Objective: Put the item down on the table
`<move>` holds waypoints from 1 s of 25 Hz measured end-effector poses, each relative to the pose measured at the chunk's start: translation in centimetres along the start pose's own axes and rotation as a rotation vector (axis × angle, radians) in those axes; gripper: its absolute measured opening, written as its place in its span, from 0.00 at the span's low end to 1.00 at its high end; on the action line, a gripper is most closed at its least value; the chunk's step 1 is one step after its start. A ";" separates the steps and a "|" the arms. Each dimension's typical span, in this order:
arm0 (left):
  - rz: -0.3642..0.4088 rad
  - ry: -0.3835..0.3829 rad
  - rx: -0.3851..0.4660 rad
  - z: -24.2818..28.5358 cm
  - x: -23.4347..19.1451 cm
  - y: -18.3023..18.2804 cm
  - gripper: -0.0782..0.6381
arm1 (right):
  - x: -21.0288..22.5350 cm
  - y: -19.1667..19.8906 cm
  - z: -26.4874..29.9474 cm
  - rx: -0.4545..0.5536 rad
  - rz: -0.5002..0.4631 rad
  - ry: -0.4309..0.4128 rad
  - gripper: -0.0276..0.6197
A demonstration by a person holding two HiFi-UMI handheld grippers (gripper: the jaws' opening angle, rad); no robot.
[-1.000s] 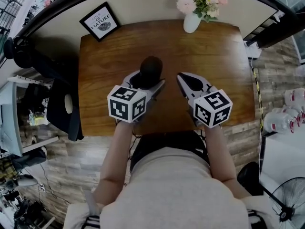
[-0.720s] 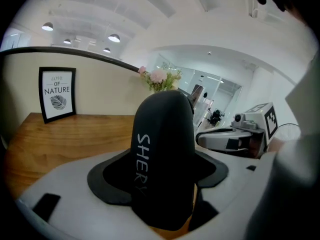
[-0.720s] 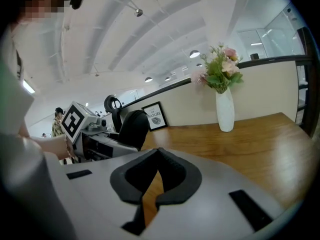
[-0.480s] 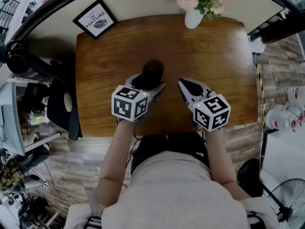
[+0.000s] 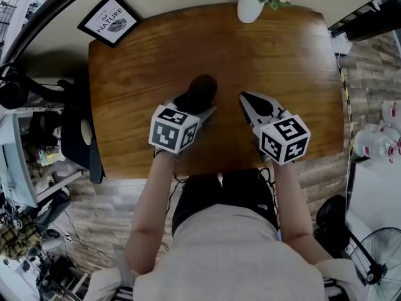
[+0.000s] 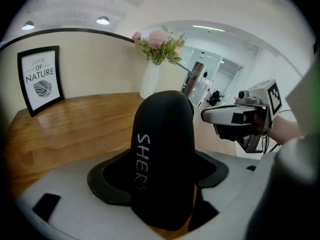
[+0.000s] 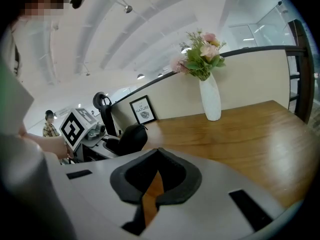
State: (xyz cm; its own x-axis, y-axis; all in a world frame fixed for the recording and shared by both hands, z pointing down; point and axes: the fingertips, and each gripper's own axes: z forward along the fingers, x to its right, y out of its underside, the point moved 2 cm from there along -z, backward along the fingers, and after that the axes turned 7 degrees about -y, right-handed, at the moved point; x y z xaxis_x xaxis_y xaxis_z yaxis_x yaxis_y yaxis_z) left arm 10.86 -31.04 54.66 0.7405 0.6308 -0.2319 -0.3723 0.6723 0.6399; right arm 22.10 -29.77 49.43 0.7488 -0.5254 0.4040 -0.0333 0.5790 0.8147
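A black rounded item (image 5: 200,90) with white lettering sits between the jaws of my left gripper (image 5: 199,103), which is shut on it over the middle of the wooden table (image 5: 288,61). In the left gripper view the item (image 6: 162,149) stands upright and fills the space between the pads, hiding the table beneath it. My right gripper (image 5: 246,100) hovers just to its right, apart from it, jaws shut with only a thin slit and nothing held (image 7: 152,186). From the right gripper view the item (image 7: 131,136) shows at the left.
A white vase of flowers (image 5: 250,7) stands at the table's far edge, and a framed print (image 5: 108,19) leans at the far left corner. A black chair (image 5: 79,144) is left of the table. A fan (image 5: 371,265) stands on the floor at right.
The head view has shifted a little, so the table sits slightly differently in frame. Both grippers hold nearly the same places and the left still grips the black item.
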 end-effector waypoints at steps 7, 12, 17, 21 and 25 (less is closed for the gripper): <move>0.082 0.005 -0.078 2.5 0.0 0.6 0.60 | 1.5 1.4 -0.1 -0.002 0.035 0.027 0.06; 0.080 0.018 -0.118 4.2 0.3 1.0 0.60 | 2.1 2.7 -0.2 -0.016 0.062 0.027 0.06; 0.138 0.003 -0.163 5.4 0.7 0.9 0.60 | 2.1 3.7 -0.2 -0.020 0.087 0.022 0.06; 0.194 -0.019 -0.182 6.3 1.2 0.9 0.60 | 2.1 4.2 -0.3 -0.021 0.102 0.016 0.06; 0.204 -0.032 -0.176 6.5 1.6 0.8 0.60 | 2.4 4.4 -0.7 -0.022 0.106 0.014 0.06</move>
State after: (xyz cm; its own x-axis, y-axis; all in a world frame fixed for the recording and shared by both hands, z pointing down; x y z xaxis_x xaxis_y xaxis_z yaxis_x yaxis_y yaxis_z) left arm 15.38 -32.07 59.55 0.6563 0.7495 -0.0867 -0.6052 0.5915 0.5328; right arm 24.16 -28.08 53.66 0.7512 -0.4513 0.4816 -0.0986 0.6448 0.7580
